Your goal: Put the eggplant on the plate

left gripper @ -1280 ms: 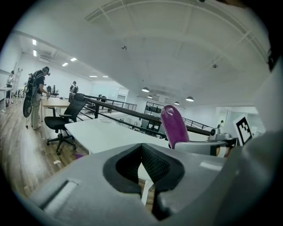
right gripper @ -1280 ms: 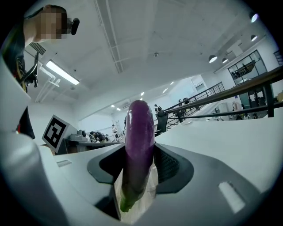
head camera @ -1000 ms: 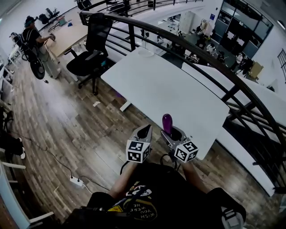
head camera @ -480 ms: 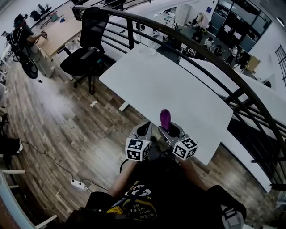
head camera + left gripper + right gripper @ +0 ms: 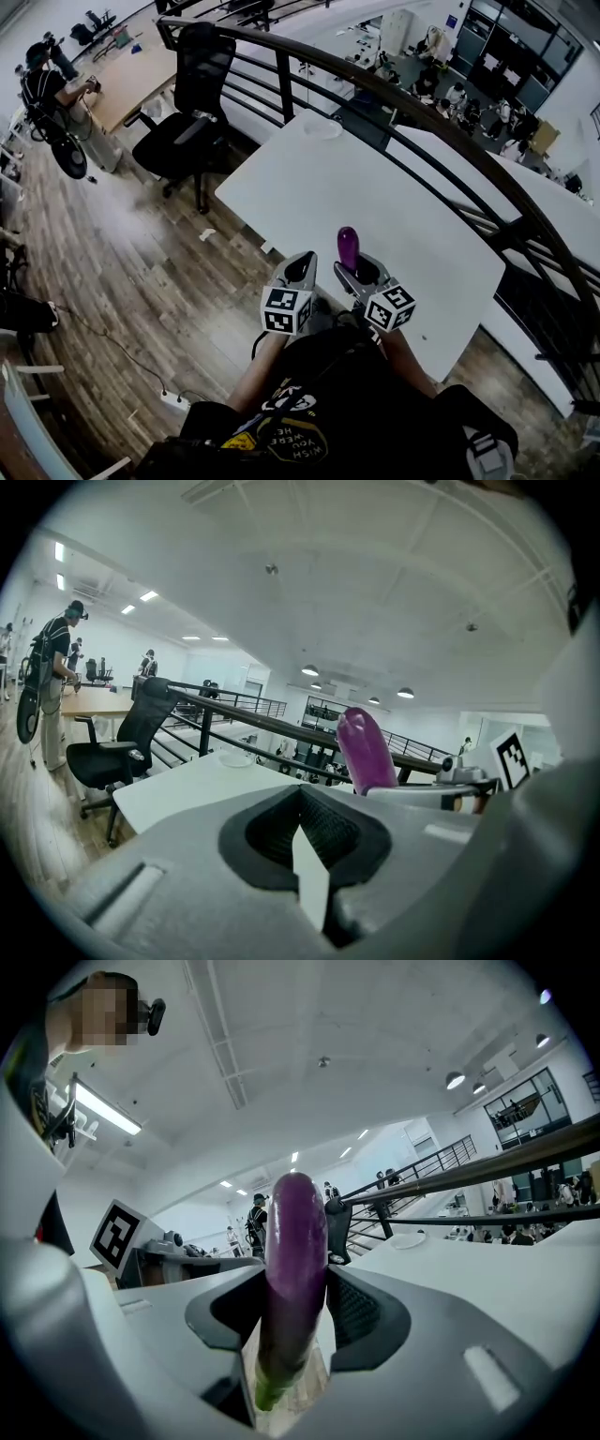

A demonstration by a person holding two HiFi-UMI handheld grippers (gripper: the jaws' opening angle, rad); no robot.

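Note:
A purple eggplant (image 5: 348, 246) stands upright in my right gripper (image 5: 355, 266), which is shut on its lower, green-stemmed end (image 5: 292, 1269). It hangs over the near edge of the white table (image 5: 394, 216). The plate (image 5: 322, 128) is a small pale dish at the table's far end, also seen in the left gripper view (image 5: 234, 757) and the right gripper view (image 5: 410, 1239). My left gripper (image 5: 299, 270) is beside the right one, just left of the table's edge. Its jaws (image 5: 302, 794) are shut with nothing between them. The eggplant (image 5: 366, 752) shows to its right.
A black office chair (image 5: 192, 103) stands at the table's left. A dark railing (image 5: 450, 141) runs along the table's far side. A person (image 5: 47, 89) stands at a wooden desk far left. Wood floor (image 5: 141, 272) lies left of the table.
Both grippers have moved forward together toward the table, the eggplant still held. The table edge and the plate are now closer.

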